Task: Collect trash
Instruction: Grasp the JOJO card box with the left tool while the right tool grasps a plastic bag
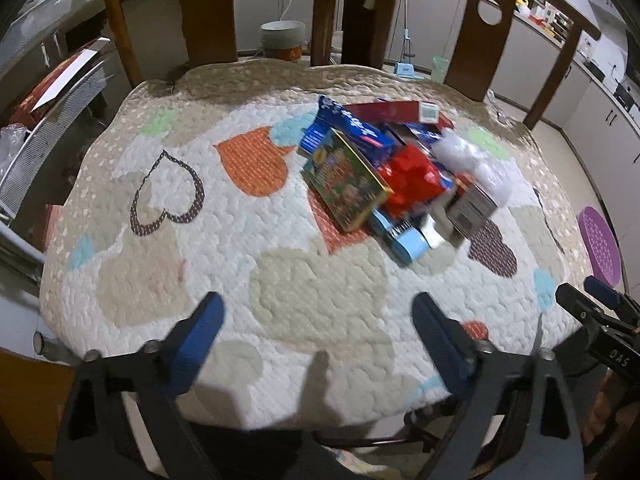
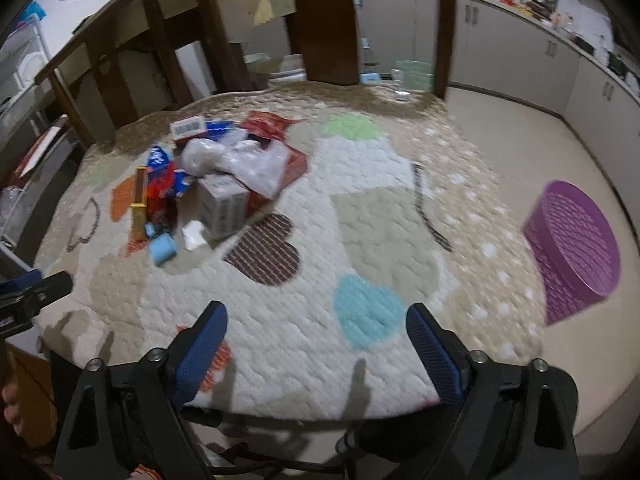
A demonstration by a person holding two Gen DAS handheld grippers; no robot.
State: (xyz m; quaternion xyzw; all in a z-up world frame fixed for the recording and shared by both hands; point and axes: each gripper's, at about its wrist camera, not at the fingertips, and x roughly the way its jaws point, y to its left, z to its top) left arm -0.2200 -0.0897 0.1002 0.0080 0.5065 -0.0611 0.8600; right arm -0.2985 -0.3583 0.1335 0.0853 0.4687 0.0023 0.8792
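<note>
A pile of trash lies on a quilted heart-pattern table cover (image 1: pixel 208 240): a green picture box (image 1: pixel 346 180), a red wrapper (image 1: pixel 412 178), a blue packet (image 1: pixel 352 128), a light blue roll (image 1: pixel 408 242), a grey-white carton (image 1: pixel 472 204) and clear plastic (image 1: pixel 476 160). The right wrist view shows the same pile, with the carton (image 2: pixel 222 204) and clear plastic (image 2: pixel 244 162). A purple basket (image 2: pixel 576 248) stands on the floor to the right. My left gripper (image 1: pixel 318 316) is open and empty near the table's front edge. My right gripper (image 2: pixel 316 328) is open and empty, well short of the pile.
Dark wooden chair backs (image 1: pixel 486 28) stand behind the table. A bucket (image 1: pixel 282 38) and a green bin (image 2: pixel 416 74) are on the floor beyond. Kitchen cabinets (image 2: pixel 500 40) line the far right wall. A wire rack (image 1: pixel 52 120) stands at left.
</note>
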